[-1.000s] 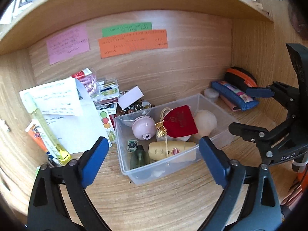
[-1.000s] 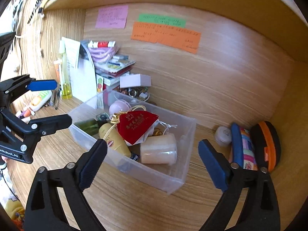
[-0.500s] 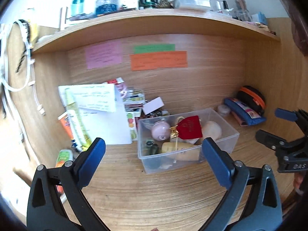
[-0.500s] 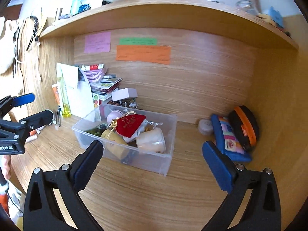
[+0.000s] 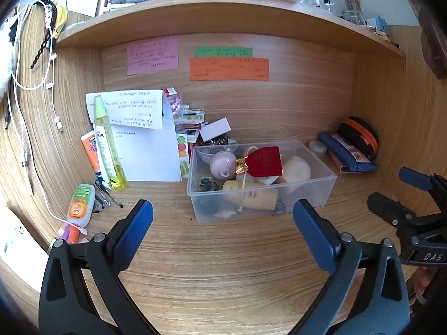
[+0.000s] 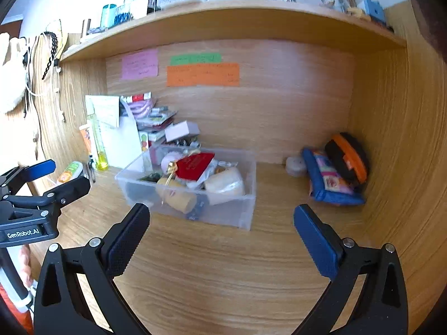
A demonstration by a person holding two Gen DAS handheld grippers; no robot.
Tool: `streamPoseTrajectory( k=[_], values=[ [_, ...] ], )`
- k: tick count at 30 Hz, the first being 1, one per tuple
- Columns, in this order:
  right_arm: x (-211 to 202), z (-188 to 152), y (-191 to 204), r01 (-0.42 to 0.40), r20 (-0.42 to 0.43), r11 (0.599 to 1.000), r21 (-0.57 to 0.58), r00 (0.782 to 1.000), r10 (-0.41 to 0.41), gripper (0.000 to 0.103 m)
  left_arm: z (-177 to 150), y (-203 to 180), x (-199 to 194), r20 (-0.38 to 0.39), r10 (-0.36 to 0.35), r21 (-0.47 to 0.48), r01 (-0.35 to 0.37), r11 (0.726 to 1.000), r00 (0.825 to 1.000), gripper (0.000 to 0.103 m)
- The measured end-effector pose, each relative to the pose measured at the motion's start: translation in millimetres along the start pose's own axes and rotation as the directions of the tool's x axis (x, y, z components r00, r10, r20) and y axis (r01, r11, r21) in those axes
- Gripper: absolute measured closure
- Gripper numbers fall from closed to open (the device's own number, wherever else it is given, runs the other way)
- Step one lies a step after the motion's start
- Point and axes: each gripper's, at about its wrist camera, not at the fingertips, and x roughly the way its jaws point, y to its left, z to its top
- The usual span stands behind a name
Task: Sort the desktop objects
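A clear plastic bin (image 5: pixel 321 192) (image 6: pixel 240 212) stands mid-desk, holding a red pouch (image 5: pixel 265 162) (image 6: pixel 195 166), a pink ball (image 5: pixel 223 164), a cream bottle (image 5: pixel 251 195) (image 6: pixel 176 195) and a pale round object (image 5: pixel 299 167). My left gripper (image 5: pixel 223 223) is open and empty, back from the bin's front. My right gripper (image 6: pixel 220 229) is open and empty, also in front of the bin. Each gripper shows at the edge of the other's view.
At the left stand a yellow spray bottle (image 5: pixel 107 145), an orange tube (image 5: pixel 90 153), a small sanitizer bottle (image 5: pixel 81 203), pens and white papers (image 5: pixel 139 139). A blue pouch (image 5: pixel 346 153) (image 6: pixel 329 178) and black-orange case (image 5: pixel 360 134) (image 6: pixel 346 156) lie in the right corner. A shelf runs overhead.
Both grippers have pulled back and away from the bin, so more of the desk and the upper shelf is in view. Nothing on the desk has moved.
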Motion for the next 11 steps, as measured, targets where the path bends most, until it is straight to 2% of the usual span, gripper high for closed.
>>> streamPoseTrajectory(
  k=[4, 11],
  values=[
    [10, -5, -1, 0.017, -0.029, 1.0, -0.005, 0.999, -0.017, 0.0, 1, 0, 4, -0.002, -0.036, -0.003, 0.036, 0.999, 0.999, 0.001],
    [21, -6, -9, -0.025, -0.057, 0.998, 0.054, 0.998, 0.028, 0.0, 3, -7, 6, 0.015, -0.056, 0.02, 0.056, 0.998, 0.998, 0.001]
  ],
)
